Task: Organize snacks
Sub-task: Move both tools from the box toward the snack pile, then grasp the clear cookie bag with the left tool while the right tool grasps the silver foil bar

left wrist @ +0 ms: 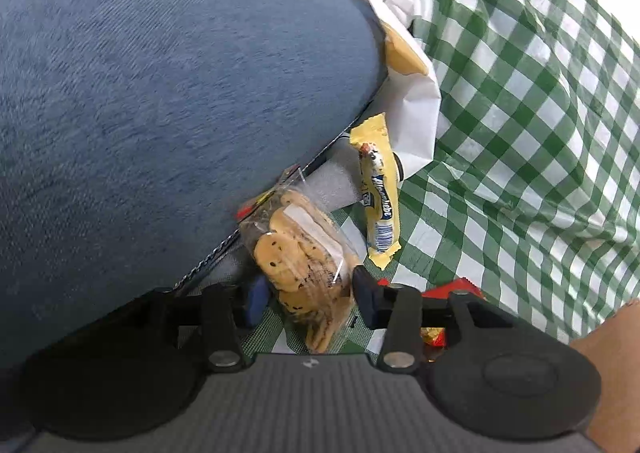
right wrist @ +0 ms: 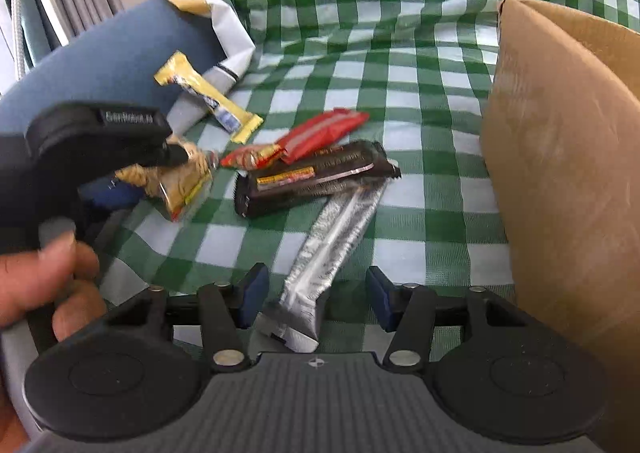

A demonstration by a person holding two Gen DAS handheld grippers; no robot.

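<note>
Two grippers are working over a green-and-white checked cloth [right wrist: 420, 101] scattered with snacks. On the left wrist view, the left gripper [left wrist: 310, 295] is straddling a clear packet of chocolate-chip cookies [left wrist: 298, 253]; its blue pads [left wrist: 366, 293] are sitting close on either side, but whether they are actually pressing the packet is impossible to tell. A yellow bar [left wrist: 380, 189] is lying just beyond the cookies, beside a big blue cushion [left wrist: 160, 113]. Over on the right wrist view, the right gripper [right wrist: 316, 297] is standing with its jaws apart around the near end of a silver wrapper [right wrist: 328, 249], with clear gaps showing on both sides. Further off, a black bar [right wrist: 312, 177] is overlapping that silver wrapper, and a red wrapper [right wrist: 320, 131] is resting just behind it. A brown cardboard box [right wrist: 560, 173] is standing at the right edge.
</note>
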